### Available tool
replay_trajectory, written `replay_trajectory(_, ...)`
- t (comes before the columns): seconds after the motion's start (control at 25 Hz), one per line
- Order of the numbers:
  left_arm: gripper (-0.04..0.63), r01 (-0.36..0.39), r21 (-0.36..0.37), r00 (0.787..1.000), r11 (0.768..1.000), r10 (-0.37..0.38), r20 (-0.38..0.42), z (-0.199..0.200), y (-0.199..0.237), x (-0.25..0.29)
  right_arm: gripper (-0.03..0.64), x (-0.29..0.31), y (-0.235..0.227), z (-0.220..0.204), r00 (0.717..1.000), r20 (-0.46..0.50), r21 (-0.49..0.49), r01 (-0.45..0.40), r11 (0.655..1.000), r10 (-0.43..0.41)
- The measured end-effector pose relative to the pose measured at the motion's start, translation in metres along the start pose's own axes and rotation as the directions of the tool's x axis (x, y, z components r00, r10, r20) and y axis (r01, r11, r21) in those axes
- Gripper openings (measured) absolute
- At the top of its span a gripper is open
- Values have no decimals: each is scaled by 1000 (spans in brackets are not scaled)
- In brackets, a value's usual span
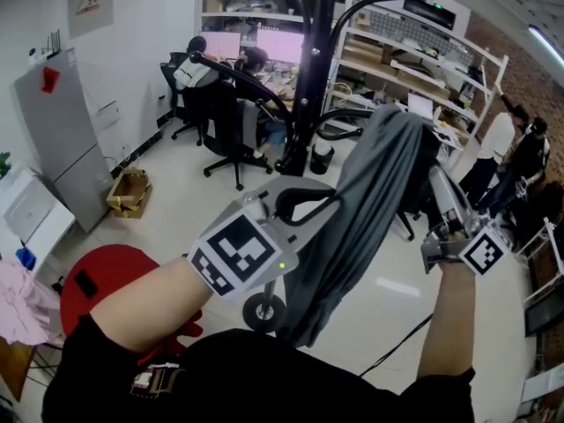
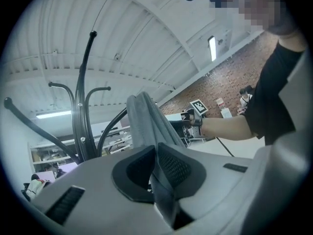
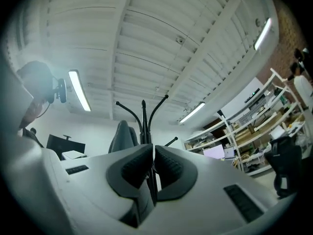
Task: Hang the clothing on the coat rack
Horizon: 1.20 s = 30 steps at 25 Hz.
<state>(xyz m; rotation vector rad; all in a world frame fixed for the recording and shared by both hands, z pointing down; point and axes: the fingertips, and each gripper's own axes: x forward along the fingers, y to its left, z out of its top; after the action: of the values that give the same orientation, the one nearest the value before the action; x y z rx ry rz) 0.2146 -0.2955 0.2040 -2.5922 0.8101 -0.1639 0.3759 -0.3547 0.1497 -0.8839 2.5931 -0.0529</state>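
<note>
1. Grey clothing (image 1: 370,192): held up in the air between the two grippers, bunched into a long fold. Its top is level with the lower curved arms of the coat rack (image 1: 308,77), and its loose end hangs toward the floor (image 1: 176,201). It is just in front of the rack's black pole. Cannot tell whether it touches any hook.
2. Left gripper (image 1: 308,203): jaws closed on the clothing. In the left gripper view the pads of the left gripper (image 2: 155,153) pinch the cloth, and the clothing (image 2: 146,116) rises out of them as a doubled grey band. That band is just right of the coat rack (image 2: 80,126).
3. Right gripper (image 1: 441,192): tip buried in the far side of the fold. In the right gripper view the pads of the right gripper (image 3: 153,153) are nearly together, clamped on a thin dark edge of cloth. The rest of the clothing (image 3: 122,136) bulks up left of the coat rack (image 3: 143,121).
4. The right gripper (image 2: 193,119) also shows in the left gripper view, beyond the cloth, on a bare forearm.
5. Surroundings, head view:
   - a red stool (image 1: 115,280) low at the left;
   - a grey cabinet (image 1: 57,139) and a cardboard box (image 1: 128,192) by the left wall;
   - seated people at lit monitors (image 1: 238,42) behind the rack;
   - white shelving (image 1: 423,60) to the right.
</note>
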Motion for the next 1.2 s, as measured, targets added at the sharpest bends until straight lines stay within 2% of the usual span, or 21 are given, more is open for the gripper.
replay_trajectory(0.12, 5, 10, -13, 999, 1000, -10, 47, -2, -5, -20, 23, -18, 27, 1, 1000, -18, -107, 11, 994, -13)
replay_trajectory(0.32, 5, 3, -136, 996, 991, 9, 87, -25, -12, -62, 23, -36, 76, -37, 992, -121, -171, -69, 983, 48)
replay_trajectory(0.44, 5, -1, -193, 997, 981, 17, 79, -47, -18, -94, 23, -34, 120, -63, 976, -189, -195, -145, 970, 108)
replay_trajectory(0.56, 5, -25, -276, 999, 961, 34, 29, -82, -26, -135, 23, -24, 169, -97, 940, -254, -152, -273, 950, 229)
replay_trajectory(0.64, 5, -82, -366, 997, 927, 81, -19, -108, -28, -169, 23, -12, 197, -127, 899, -295, -86, -362, 928, 323)
replay_trajectory(0.72, 5, -157, -441, 987, 883, 150, -51, -131, -24, -208, 23, 5, 222, -158, 859, -319, -2, -424, 906, 402)
replay_trajectory(0.88, 5, -302, -549, 951, 779, 290, -112, -176, -18, -294, 23, 42, 281, -233, 767, -357, 119, -528, 841, 533)
replay_trajectory(0.96, 5, -380, -571, 921, 728, 355, -161, -198, -19, -339, 23, 63, 316, -285, 712, -381, 165, -576, 801, 590)
replay_trajectory(1.04, 5, -456, -571, 886, 682, 409, -218, -219, -25, -384, 5, 82, 348, -344, 673, -394, 241, -582, 777, 626)
replay_trajectory(1.08, 1, -495, -559, 866, 665, 433, -251, -231, -30, -405, 0, 91, 362, -374, 663, -398, 283, -568, 772, 634)
replay_trajectory(1.2, 0, -603, -483, 797, 635, 490, -352, -273, -49, -466, 0, 110, 404, -454, 637, -416, 404, -510, 760, 649)
